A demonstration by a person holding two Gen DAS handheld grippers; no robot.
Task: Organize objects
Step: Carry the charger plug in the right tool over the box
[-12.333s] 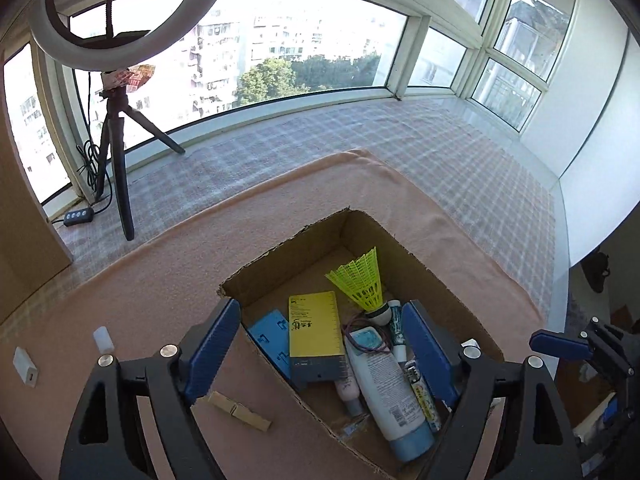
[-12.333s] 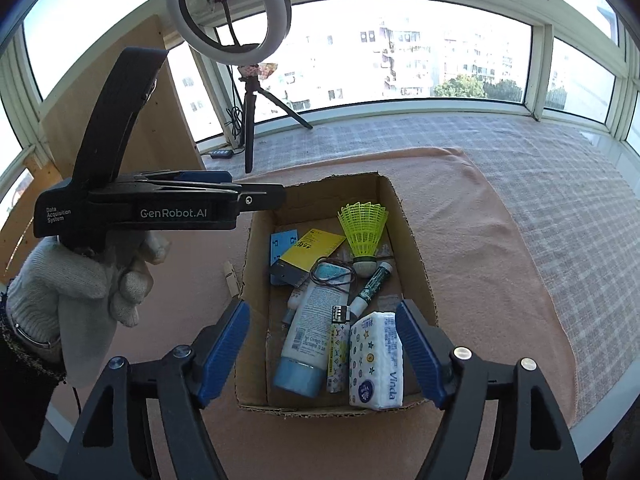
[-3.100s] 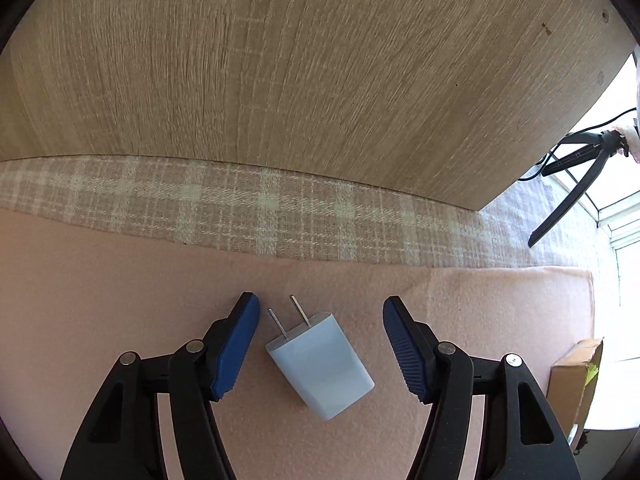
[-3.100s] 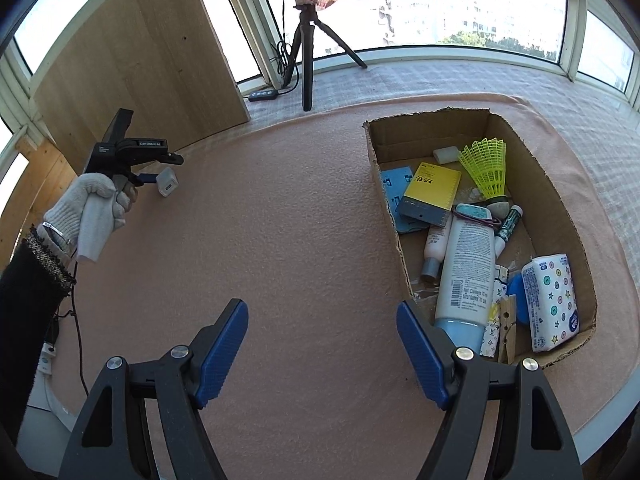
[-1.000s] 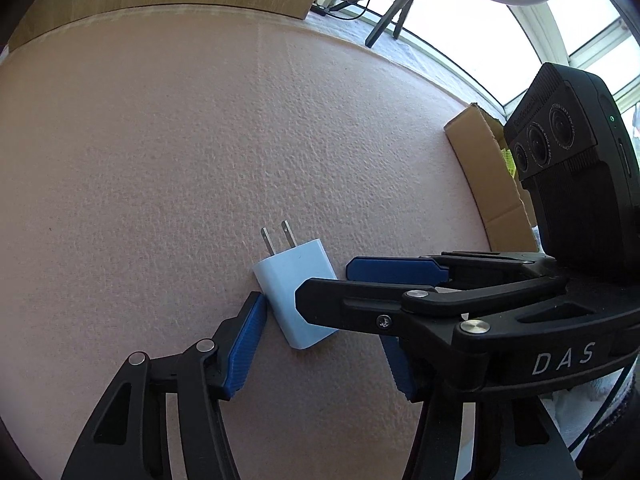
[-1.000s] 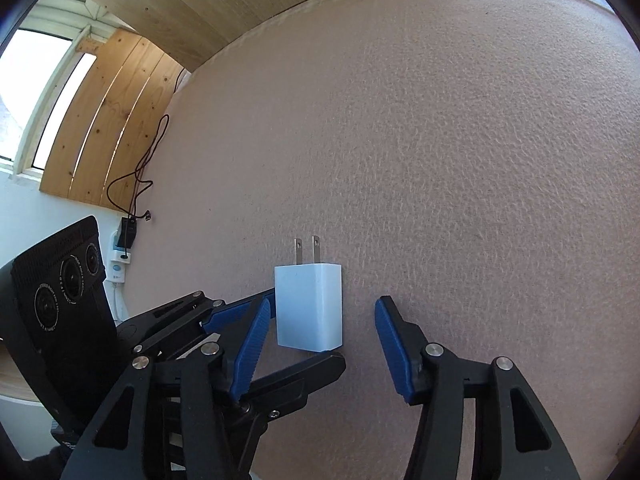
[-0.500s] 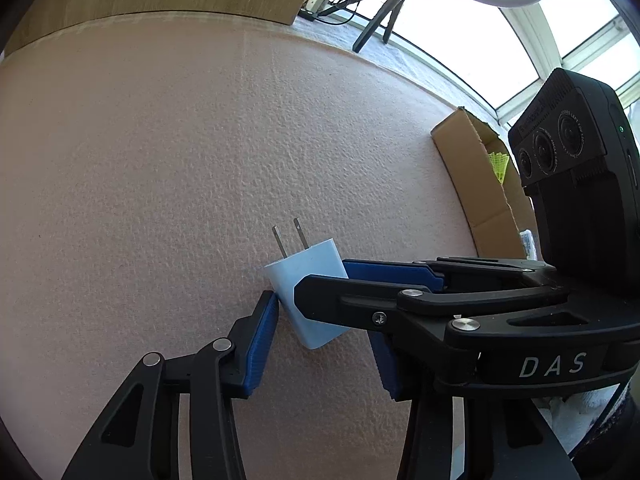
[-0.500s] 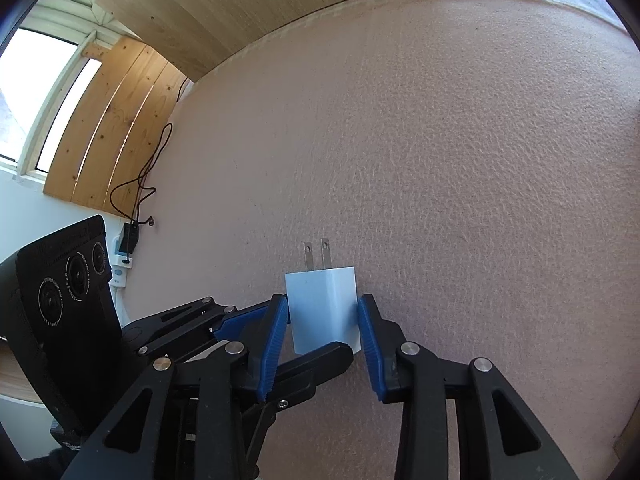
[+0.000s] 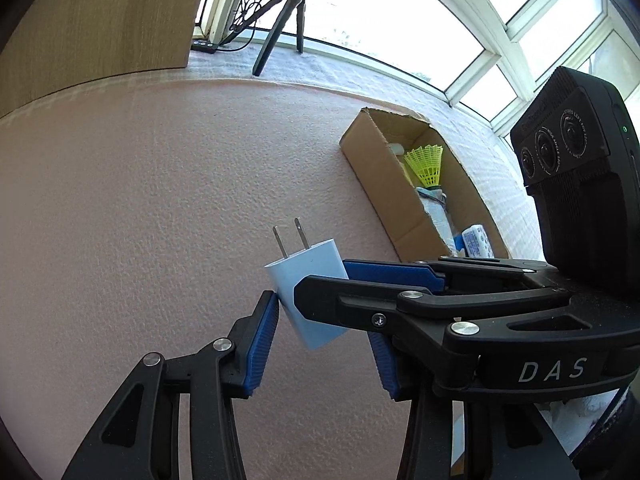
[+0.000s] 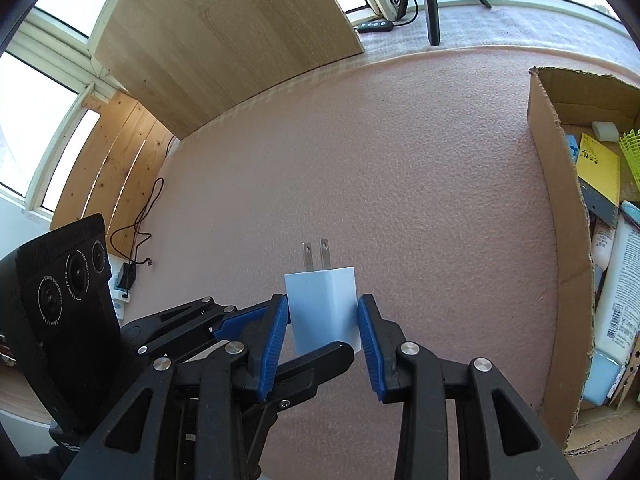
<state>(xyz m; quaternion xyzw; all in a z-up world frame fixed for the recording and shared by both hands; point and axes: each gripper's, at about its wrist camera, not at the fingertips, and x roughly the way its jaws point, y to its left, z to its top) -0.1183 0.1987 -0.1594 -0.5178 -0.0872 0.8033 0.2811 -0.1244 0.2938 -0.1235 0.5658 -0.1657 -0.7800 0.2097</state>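
Now the white charger [image 10: 322,308] was pinched by the right gripper [image 10: 323,334], prongs forward. It was also pinched between the left gripper [image 9: 320,336] fingers. The cardboard box [image 9: 384,184] was seen nearby.

The charger [image 10: 323,307] is plain white with two silver prongs. Both grippers are black with ribbed blue pads [image 10: 274,338]; the right gripper [image 9: 352,280] carries white "DAS" lettering. A pale pink, pebbled mat [image 9: 160,200] covers the surface, with white-and-grey checked cloth [image 9: 340,68] along its far edge. The cardboard box [image 10: 560,240] is brown; in it show a neon yellow shuttlecock [image 9: 426,162], a yellow packet [image 10: 598,168] and a white bottle with light blue cap [image 10: 614,300]. The panel [image 10: 224,40] is light wood-grain.
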